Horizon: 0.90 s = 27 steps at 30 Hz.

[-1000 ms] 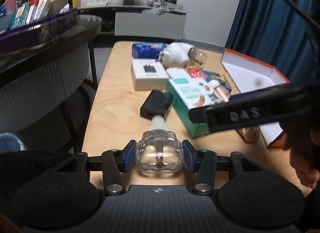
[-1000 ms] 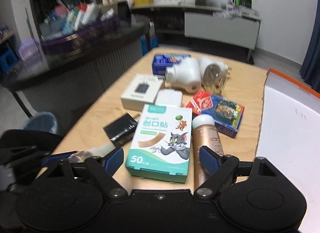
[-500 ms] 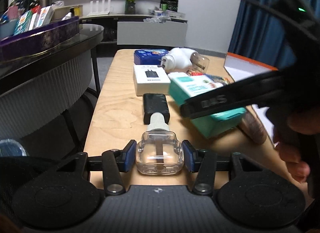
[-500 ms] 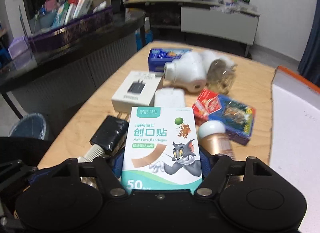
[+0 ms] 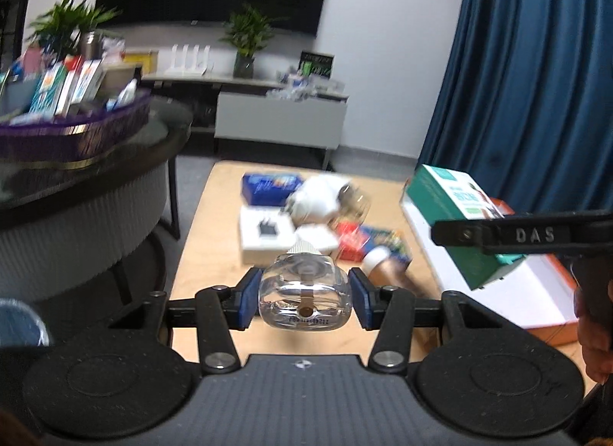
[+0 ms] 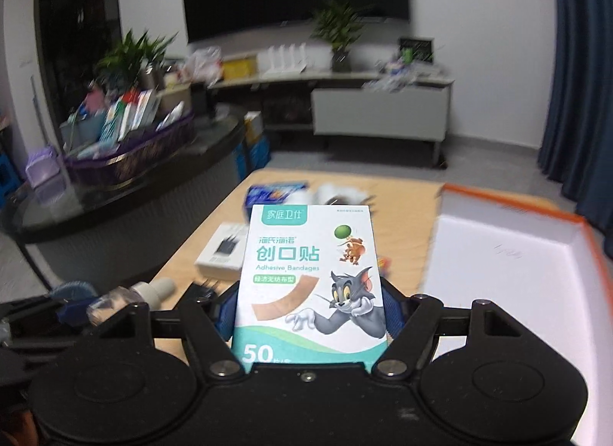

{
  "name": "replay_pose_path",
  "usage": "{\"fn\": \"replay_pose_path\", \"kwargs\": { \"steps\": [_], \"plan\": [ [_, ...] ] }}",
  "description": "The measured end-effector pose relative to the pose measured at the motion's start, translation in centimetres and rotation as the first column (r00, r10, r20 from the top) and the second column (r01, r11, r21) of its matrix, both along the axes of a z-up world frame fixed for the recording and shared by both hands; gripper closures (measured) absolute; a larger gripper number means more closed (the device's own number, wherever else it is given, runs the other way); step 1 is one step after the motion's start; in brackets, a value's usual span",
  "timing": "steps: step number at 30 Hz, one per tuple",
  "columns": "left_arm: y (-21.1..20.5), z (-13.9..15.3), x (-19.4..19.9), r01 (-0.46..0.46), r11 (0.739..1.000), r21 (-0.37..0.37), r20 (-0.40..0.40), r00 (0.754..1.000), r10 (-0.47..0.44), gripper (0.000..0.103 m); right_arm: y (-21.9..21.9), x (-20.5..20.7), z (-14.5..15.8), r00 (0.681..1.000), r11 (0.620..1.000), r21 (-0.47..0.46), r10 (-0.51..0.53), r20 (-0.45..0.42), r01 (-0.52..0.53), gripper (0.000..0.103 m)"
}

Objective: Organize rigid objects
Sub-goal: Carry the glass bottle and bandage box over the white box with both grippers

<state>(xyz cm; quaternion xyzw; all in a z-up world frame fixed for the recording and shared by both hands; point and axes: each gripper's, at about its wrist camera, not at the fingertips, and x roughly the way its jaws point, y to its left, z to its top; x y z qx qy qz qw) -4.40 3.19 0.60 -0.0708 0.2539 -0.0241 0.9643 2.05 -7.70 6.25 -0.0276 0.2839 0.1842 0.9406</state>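
left gripper [image 5: 304,292] squeezes bottle [image 5: 305,294] | right gripper [image 6: 308,314] squeezes box [image 6: 308,277] | smooth bottle may slip and break on table [image 5: 203,239]

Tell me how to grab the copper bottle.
Probably mid-body from above, fingers across the round sides of the copper bottle. It lies on its side on the table, with its white cap near the red box, so that end is crowded.

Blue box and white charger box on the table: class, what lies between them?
Nothing: bare wood separates the blue box from the white charger box, shown in the left wrist view.
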Motion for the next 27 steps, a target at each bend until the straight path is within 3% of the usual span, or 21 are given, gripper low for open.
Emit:
{"fn": "replay_pose_path", "kwargs": {
  "steps": [9, 15, 21, 27],
  "plan": [
    [-6.3, 3.5, 3.6, 0.148, 0.989, 0.023, 0.070, 0.986, -0.150, 0.053, -9.1, 0.1, 3.0, 0.972, 0.975, 0.023, -0.224, 0.075, 0.223, 0.019],
    [-10.9, 4.5, 8.6, 0.258, 0.966, 0.020, 0.055, 0.964, -0.259, 0.053, -14.2, 0.6, 3.9, 0.938, 0.942, 0.030, -0.337, 0.086, 0.335, 0.019],
    [-13.8, 5.4, 13.1, 0.310, 0.950, 0.027, 0.048, 0.949, -0.311, 0.053, -17.0, 1.6, 4.0, 0.921, 0.923, 0.045, -0.384, 0.067, 0.382, 0.019],
    [-15.2, 5.2, 15.1, 0.327, 0.945, 0.035, 0.029, 0.944, -0.328, 0.053, -17.9, 3.1, 3.8, 0.919, 0.919, 0.058, -0.393, 0.035, 0.391, 0.019]
  ]
}}
